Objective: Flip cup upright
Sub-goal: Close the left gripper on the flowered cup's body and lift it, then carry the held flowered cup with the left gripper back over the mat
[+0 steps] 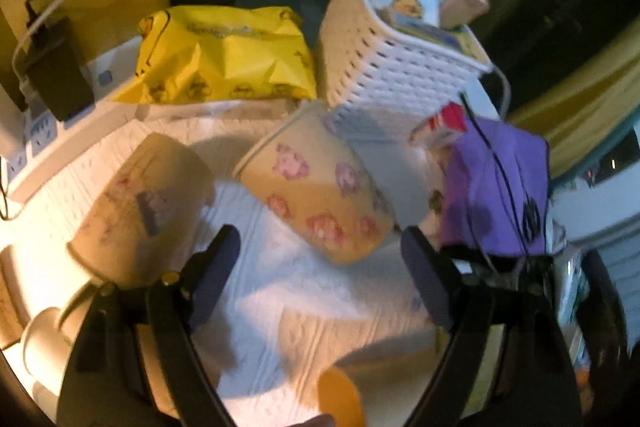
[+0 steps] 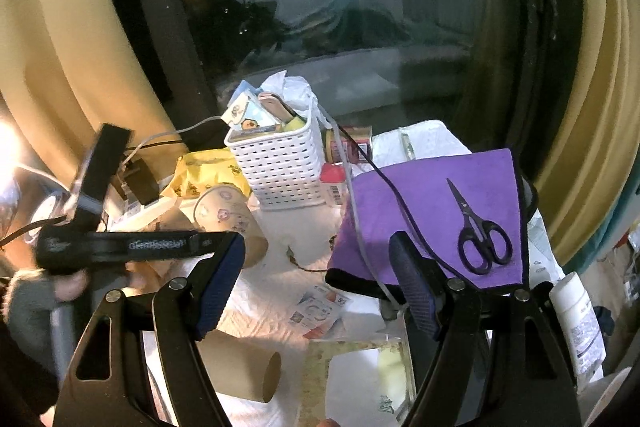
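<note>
A paper cup with pink flowers [image 1: 316, 187] lies tilted on its side on the white mat, just ahead of my open left gripper [image 1: 320, 259]; it also shows in the right wrist view [image 2: 228, 219]. A second paper cup [image 1: 140, 207] lies on its side to the left, beside the left finger. My right gripper [image 2: 318, 275] is open and empty, held above the table. The left gripper's body [image 2: 120, 247] shows at the left of the right wrist view, near the flowered cup.
A white slotted basket [image 1: 396, 67] and a yellow bag [image 1: 224, 55] stand behind the cups. A purple cloth [image 2: 440, 215] with black scissors [image 2: 480, 235] lies at right. A power strip [image 1: 52, 143] runs along the left. A cardboard tube [image 2: 244, 371] lies near.
</note>
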